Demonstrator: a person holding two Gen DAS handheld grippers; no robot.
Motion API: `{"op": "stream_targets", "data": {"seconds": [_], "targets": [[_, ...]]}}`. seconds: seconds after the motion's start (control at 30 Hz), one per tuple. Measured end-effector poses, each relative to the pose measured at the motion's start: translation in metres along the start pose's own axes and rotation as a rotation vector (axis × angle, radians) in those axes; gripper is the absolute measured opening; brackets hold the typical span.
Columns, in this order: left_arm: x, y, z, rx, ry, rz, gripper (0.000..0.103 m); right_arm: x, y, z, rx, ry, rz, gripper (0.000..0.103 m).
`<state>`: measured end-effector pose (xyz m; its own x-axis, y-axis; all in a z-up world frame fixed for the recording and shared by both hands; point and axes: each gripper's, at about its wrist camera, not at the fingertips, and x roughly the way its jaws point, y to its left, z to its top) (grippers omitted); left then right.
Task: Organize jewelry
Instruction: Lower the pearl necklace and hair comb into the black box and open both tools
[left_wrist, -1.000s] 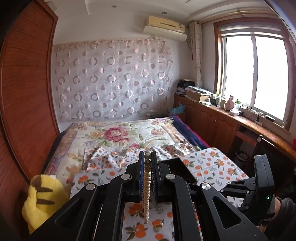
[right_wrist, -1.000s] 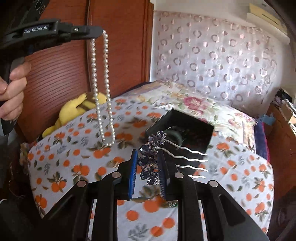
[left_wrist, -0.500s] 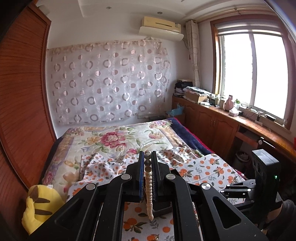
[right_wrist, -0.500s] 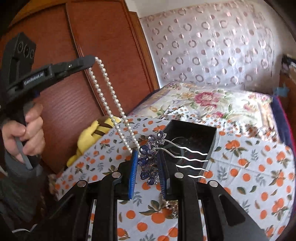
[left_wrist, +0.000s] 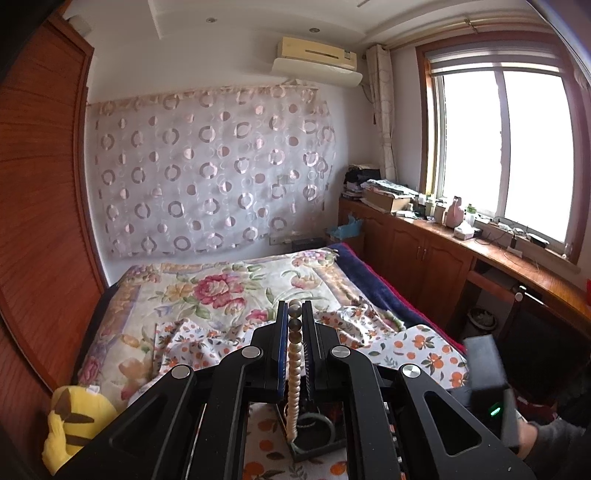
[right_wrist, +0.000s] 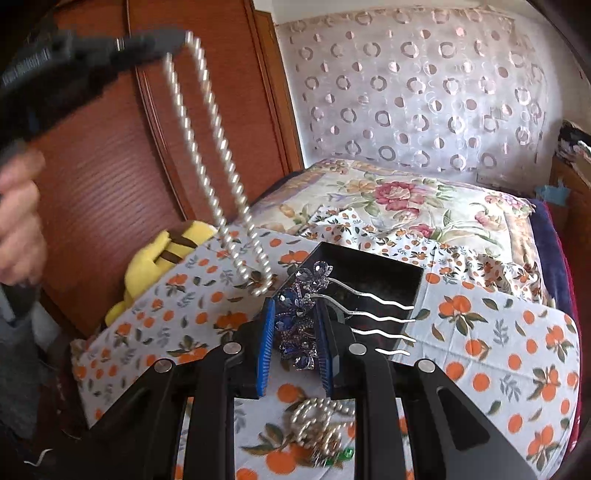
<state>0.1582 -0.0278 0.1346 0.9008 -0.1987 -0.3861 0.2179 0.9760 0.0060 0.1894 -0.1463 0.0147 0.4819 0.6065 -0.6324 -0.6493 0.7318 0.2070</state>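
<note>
Left tongs (left_wrist: 294, 325) clenched on a pearl necklace (right_wrist: 218, 162) dangling beside the black box (right_wrist: 373, 273) on the bed (right_wrist: 498, 332), right tongs (right_wrist: 294, 332) clenched on a blue hair comb (right_wrist: 299, 317) over it.

Right wrist view: left claw (right_wrist: 173, 38) and its pearl necklace (right_wrist: 218, 166) motion-blurred; single beads smear into streaks. Holding hand (right_wrist: 18, 218) cut by frame edge, blurred. Jewelry heap (right_wrist: 317, 428) partly hidden under right claw (right_wrist: 295, 332); pieces indistinct. Left wrist view: black box (left_wrist: 317, 432) mostly hidden by claw arms. Windowsill items (left_wrist: 458, 218) too small to identify.
</note>
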Motion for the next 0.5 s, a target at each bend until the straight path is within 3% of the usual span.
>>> {"op": "stream_targets", "data": {"seconds": [0.27, 0.5], "targets": [[0.020, -0.001, -0.004, 0.020, 0.030, 0.017, 0.007, 0.046, -0.009, 0.001, -0.022, 0.054, -0.027, 0.023], [0.033, 0.001, -0.009, 0.014, 0.060, 0.015, 0.007, 0.042, -0.011, 0.002, -0.016, 0.050, -0.044, 0.024]]}}
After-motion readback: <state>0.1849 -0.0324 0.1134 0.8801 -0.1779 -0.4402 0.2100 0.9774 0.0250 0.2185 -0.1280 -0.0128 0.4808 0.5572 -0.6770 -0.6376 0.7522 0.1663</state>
